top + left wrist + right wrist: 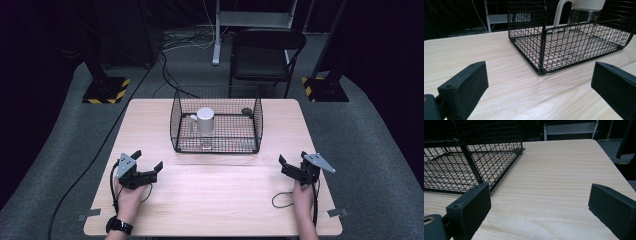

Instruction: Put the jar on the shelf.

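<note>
A black wire basket (175,120) stands at the middle back of the light wooden table (215,200). Inside it sits a white mug (205,120) with its handle to the left, and in front of it a clear glass (207,145) that is hard to make out. My left gripper (148,161) rests open near the table's left front, held by a hand with a wristwatch. In the left gripper view the basket (544,50) and the white mug (586,3) lie ahead and right. My right gripper (293,160) is open at the right front, with the basket (471,165) to its left.
A small dark object (246,111) lies at the basket's back right corner. A black folding chair (265,55) stands behind the table, with cables and striped stand bases on the grey floor. A thin cable loop (281,200) lies by the right hand.
</note>
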Demonstrator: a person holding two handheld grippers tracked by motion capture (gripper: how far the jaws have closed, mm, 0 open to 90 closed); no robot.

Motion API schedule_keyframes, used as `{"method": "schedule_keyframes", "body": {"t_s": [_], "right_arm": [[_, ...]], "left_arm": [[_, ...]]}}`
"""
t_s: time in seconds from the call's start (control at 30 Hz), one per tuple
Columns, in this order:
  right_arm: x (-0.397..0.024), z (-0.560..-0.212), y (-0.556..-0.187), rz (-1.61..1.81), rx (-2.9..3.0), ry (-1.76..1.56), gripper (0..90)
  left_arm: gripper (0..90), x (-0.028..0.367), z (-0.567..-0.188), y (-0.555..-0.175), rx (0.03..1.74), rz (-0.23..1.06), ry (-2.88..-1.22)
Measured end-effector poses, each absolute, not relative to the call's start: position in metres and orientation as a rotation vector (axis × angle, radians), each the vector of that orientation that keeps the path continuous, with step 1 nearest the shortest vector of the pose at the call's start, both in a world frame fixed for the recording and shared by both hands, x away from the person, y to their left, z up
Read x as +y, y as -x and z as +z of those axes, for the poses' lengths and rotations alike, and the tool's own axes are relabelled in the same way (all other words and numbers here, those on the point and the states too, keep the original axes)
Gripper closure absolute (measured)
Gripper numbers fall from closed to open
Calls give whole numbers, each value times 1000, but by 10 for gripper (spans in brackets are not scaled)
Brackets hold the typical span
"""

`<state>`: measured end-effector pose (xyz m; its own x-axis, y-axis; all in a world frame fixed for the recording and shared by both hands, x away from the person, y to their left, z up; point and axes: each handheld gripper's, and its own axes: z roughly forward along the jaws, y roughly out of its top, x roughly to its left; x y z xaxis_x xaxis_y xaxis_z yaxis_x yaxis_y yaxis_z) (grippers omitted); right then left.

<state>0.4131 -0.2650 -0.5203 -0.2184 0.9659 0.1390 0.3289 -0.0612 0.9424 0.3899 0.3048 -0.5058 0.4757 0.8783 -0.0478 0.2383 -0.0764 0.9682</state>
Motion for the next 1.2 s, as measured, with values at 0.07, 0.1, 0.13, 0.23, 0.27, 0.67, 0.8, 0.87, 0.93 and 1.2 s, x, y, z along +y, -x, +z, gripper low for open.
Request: {"method": "schedule_keyframes", "body": {"t_s": [0.07, 0.1, 0.13, 0.23, 0.27, 0.67, 0.8, 0.87, 0.93, 1.2], "right_arm": [[-265, -520, -413, 1296, 1587, -1406, 36], [-265, -520, -413, 1296, 1588, -1405, 36], [-265, -520, -413, 1295, 1588, -1405, 36], [-265, -520, -413, 1294, 1589, -1404, 36], [-265, -520, -413, 1294, 1590, -1404, 36], [-265, -520, -413, 1291, 1593, -1401, 36], [-264, -520, -413, 1291, 1595, -1402, 36], [-264, -520, -413, 1289, 1597, -1401, 37], [-264, -520, -413, 1287, 1599, -1401, 36], [-264, -520, -414, 1287, 1599, -1401, 36]], "left_arm": [[6, 305, -506, -390, 991, 710, -1596], [6, 305, -506, -390, 991, 709, -1595], [6, 305, -506, -390, 991, 708, -1596], [8, 305, -506, -390, 990, 707, -1597], [8, 304, -506, -390, 989, 707, -1598], [10, 304, -507, -391, 988, 700, -1609], [10, 304, -507, -391, 987, 700, -1609], [10, 304, -507, -391, 989, 698, -1607], [10, 304, -507, -391, 989, 697, -1607], [10, 304, -507, -391, 988, 698, -1609]]}}
